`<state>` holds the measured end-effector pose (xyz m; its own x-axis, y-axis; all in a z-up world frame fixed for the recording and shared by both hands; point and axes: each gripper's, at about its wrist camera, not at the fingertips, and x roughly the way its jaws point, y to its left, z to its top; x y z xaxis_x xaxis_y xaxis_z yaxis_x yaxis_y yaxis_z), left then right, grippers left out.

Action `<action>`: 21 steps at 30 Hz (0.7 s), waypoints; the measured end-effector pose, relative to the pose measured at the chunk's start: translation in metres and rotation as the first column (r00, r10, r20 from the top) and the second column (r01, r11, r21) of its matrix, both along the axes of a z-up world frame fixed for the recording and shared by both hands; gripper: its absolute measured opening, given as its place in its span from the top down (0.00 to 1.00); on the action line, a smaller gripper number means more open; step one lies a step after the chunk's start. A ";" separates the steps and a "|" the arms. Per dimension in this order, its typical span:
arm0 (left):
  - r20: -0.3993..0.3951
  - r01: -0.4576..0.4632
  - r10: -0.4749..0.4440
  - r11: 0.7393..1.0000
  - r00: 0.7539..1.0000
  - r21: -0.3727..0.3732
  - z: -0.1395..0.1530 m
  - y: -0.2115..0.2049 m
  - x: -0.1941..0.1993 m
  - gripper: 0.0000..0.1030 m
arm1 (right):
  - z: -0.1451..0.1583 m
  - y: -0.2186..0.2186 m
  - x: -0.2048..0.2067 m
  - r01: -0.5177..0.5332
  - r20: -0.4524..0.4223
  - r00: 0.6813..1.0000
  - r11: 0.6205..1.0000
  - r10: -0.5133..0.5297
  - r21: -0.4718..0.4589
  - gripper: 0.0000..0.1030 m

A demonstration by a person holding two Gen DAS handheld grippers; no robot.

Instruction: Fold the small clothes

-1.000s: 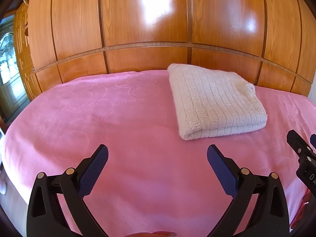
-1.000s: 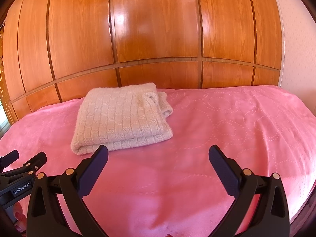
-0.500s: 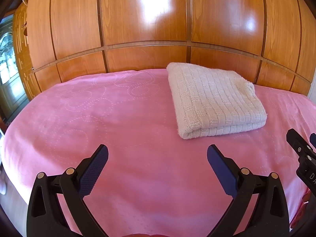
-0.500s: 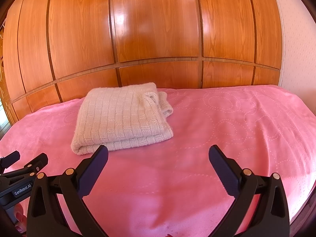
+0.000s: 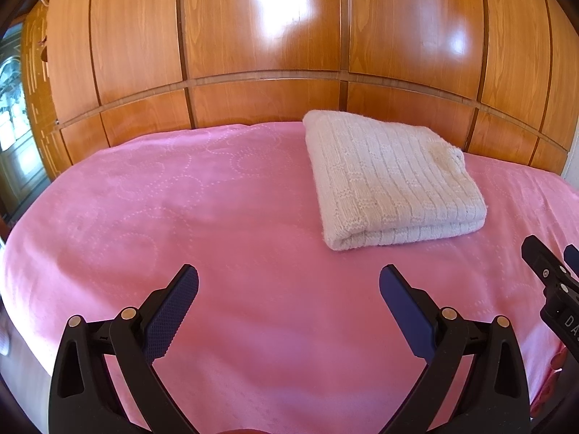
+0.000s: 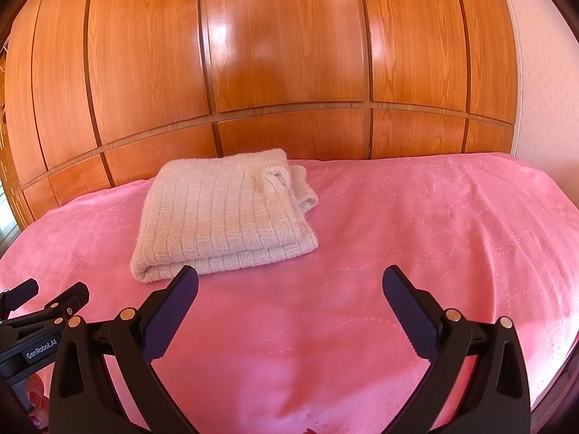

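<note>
A cream knitted garment [image 5: 391, 184] lies folded into a thick rectangle on the pink bedspread [image 5: 181, 217], close to the wooden wall. In the right wrist view the same folded garment [image 6: 224, 213] sits left of centre, with a rolled piece poking out at its far right corner. My left gripper [image 5: 288, 284] is open above bare bedspread, short of the garment and to its left. My right gripper [image 6: 290, 284] is open too, nothing between its fingers; its left fingertip overlaps the garment's near edge in the picture.
Glossy wooden panels [image 5: 260, 54] rise right behind the bed. The bedspread [image 6: 452, 224] stretches wide to the right of the garment. The other gripper shows at the frame edge in each view [image 5: 553, 289] [image 6: 39, 329]. A glass door [image 5: 12, 115] stands at far left.
Both views have drifted very slightly; the garment sits a touch higher in the left wrist view. The garment itself has not moved and both grippers stay open.
</note>
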<state>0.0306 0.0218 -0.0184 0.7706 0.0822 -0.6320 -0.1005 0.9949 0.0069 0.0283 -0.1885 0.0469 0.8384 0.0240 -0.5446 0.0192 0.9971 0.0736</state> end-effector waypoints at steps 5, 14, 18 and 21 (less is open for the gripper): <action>-0.007 0.007 -0.007 1.000 1.000 -0.002 -0.002 -0.001 0.000 0.04 | -0.001 0.001 0.000 0.002 -0.003 1.000 1.000 -0.002 0.002 0.02; -0.004 0.010 -0.010 1.000 1.000 -0.005 -0.003 -0.001 0.000 0.04 | -0.002 0.002 0.000 0.002 -0.010 1.000 1.000 -0.002 0.005 0.02; 0.022 0.033 -0.033 0.999 0.999 0.015 -0.002 -0.005 -0.003 0.04 | -0.003 0.003 0.000 0.001 -0.014 1.000 1.000 -0.001 0.009 0.02; 0.015 0.043 -0.043 0.999 0.999 0.016 -0.002 -0.007 -0.002 0.04 | -0.004 0.003 0.000 0.000 -0.017 1.000 1.000 0.000 0.010 0.02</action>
